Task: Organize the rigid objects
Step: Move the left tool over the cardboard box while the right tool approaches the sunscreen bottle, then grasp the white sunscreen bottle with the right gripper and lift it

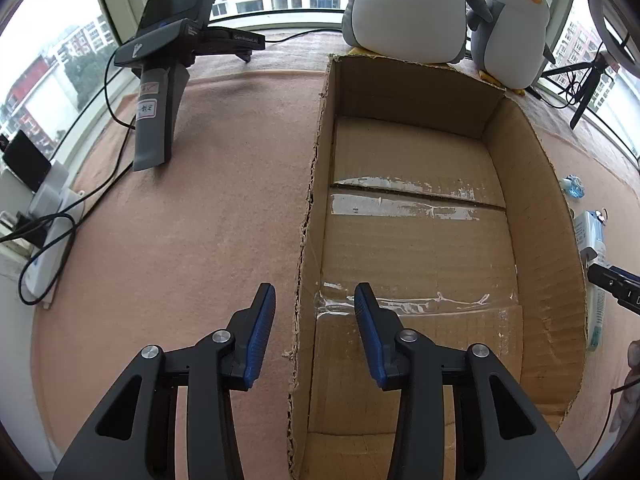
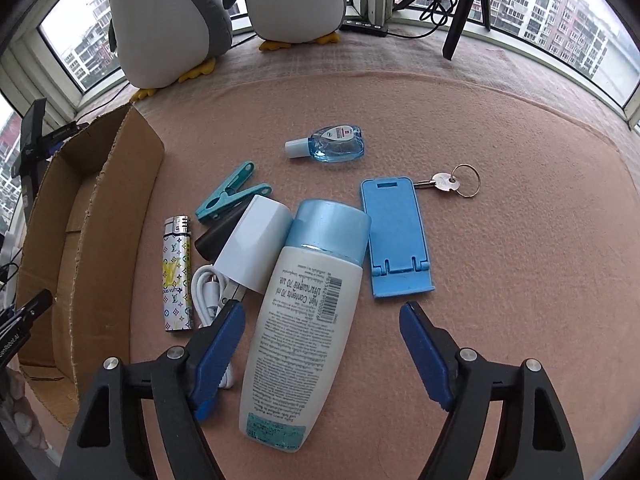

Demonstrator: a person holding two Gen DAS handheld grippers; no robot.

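An open cardboard box (image 1: 420, 240) lies empty on the pink cloth. My left gripper (image 1: 314, 292) is open and straddles the box's torn left wall (image 1: 302, 264), one finger outside and one inside; neither pad touches it. In the right wrist view a white lotion bottle (image 2: 304, 320) with a blue cap lies lengthwise between the fingers of my open right gripper (image 2: 320, 308), with a wide gap on its right. Around it lie a patterned lighter (image 2: 176, 276), a white cable (image 2: 206, 292), a white cap (image 2: 256, 248), a teal clothespin (image 2: 230, 196), a blue phone stand (image 2: 396, 240), a key (image 2: 444, 184) and a small blue bottle (image 2: 332, 146).
The same box (image 2: 92, 216) stands left of the pile. Two plush penguins (image 1: 404, 8) sit at the far edge by the window. A spare hand-held gripper (image 1: 160, 80) stands at the left with cables and a power strip (image 1: 44, 216). A tripod (image 2: 460, 8) stands at the back right.
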